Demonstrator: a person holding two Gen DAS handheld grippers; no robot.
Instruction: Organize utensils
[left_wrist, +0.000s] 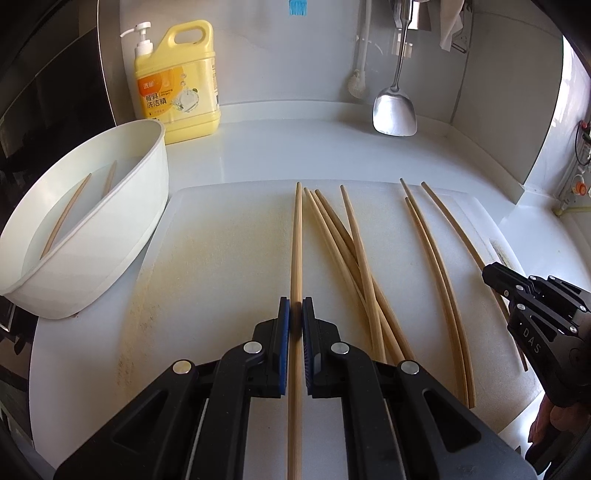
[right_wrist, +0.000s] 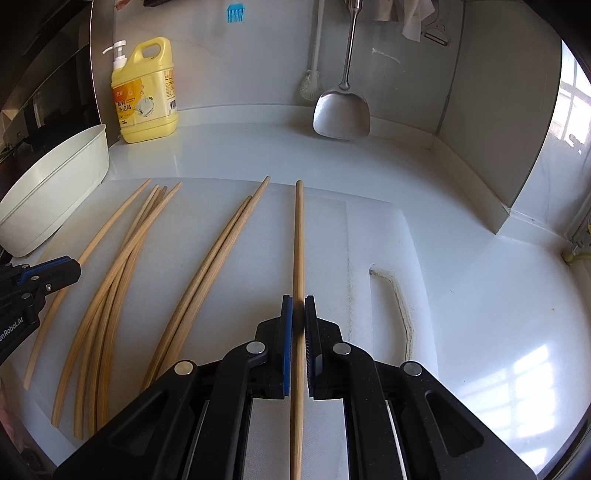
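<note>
Matt wooden chopsticks (left_wrist: 436, 273), glossy white plastic basin (left_wrist: 122, 206), shiny steel spatula (left_wrist: 394, 110), scuffed plastic cutting board (left_wrist: 207, 258)

Yellow detergent jug (left_wrist: 177, 85): orange label carried Chinese characters, the larger lines reading "餐具" and "洗洁精"; small white characters in the orange corner patch were too blurred to make out. Barcode on the jug's side, digits illegible. Right gripper (left_wrist: 489, 275) body bore "DAS". Left gripper (right_wrist: 75, 267) body showed a cut-off "enRobot.AI" at frame edge.

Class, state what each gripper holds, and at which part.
Left gripper pinches one chopstick partway along its shaft; right gripper likewise pinches another chopstick.
</note>
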